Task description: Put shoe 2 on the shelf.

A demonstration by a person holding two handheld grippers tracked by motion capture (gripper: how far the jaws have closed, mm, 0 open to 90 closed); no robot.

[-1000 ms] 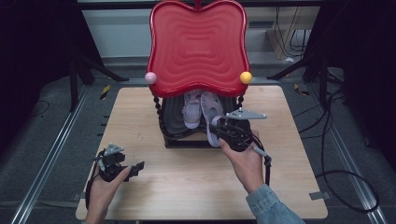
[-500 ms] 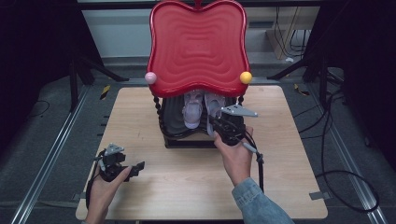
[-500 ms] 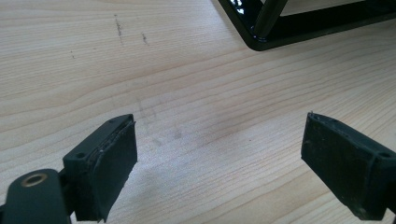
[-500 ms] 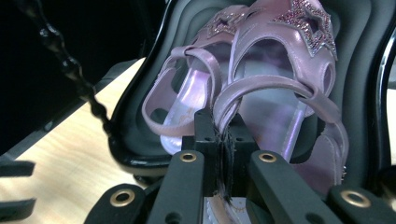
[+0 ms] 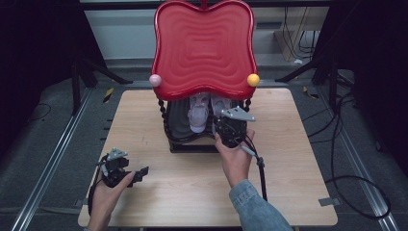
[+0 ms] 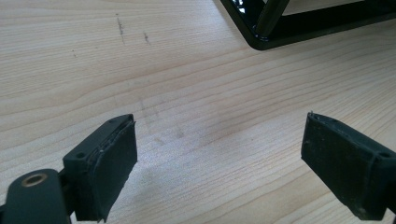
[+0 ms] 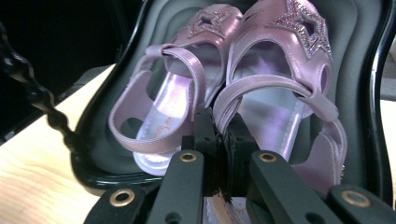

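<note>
The right gripper has its jaws clenched on the heel strap of the right sandal; the thin pink strap runs down into the narrow slot between the two pads. In the high view the same gripper sits at the front edge of the tray, under the red top of the stand, with the person's right hand behind it.

Ahead of these jaws the held sandal points away, its glittery star at the far end. The left sandal lies just beside it on the jaws' left, touching or nearly touching it at the toes. Both rest in the dark tray, whose rim curves round below and to either side of the jaws. A black beaded post rises well to the left of them.

The left gripper is released, jaws wide apart with bare table between them. A corner of the stand's black base lies ahead and slightly right of the jaws. In the high view the left gripper rests low at the table's near left, well apart from the sandals, held by the left hand.
</note>
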